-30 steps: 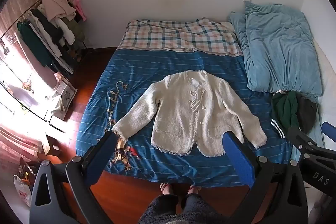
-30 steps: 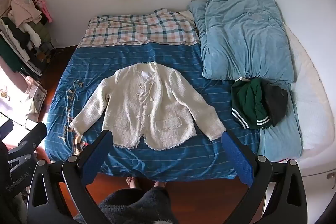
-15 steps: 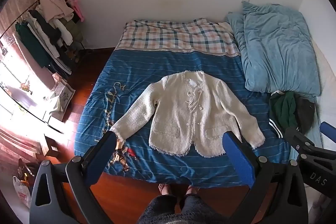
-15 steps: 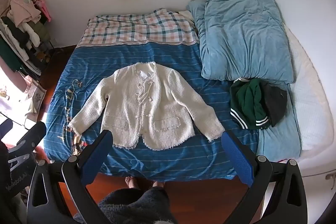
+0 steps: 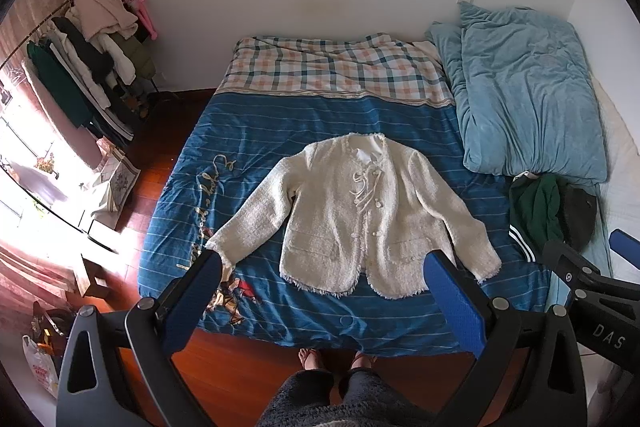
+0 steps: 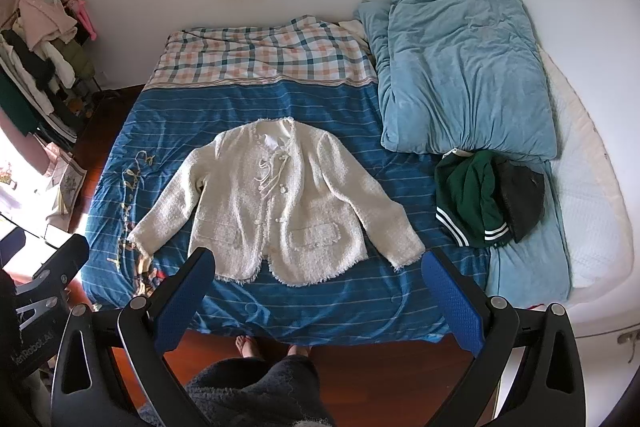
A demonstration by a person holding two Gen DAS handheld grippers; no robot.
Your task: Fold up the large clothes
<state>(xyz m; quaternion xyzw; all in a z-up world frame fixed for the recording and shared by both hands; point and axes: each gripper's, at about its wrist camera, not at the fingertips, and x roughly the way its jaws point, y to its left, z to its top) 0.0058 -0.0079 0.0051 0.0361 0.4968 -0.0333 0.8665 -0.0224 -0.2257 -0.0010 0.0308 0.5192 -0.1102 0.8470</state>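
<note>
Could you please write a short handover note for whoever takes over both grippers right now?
Left gripper: open, empty, held above the bed's near edge.
Right gripper: open, empty, likewise.
Cream jacket: flat on the blue striped bedspread, front up, both sleeves spread, unfolded.
Green garment and dark garment: heaped on the bed's right side, below the light blue duvet.
Done: jacket laid out.
Left: all folding.

Cream jacket (image 5: 360,219) flat at centre on bed (image 5: 304,123), left gripper (image 5: 324,267) open at 6 o'clock, duvet (image 5: 528,99) at 2 o'clock
</note>
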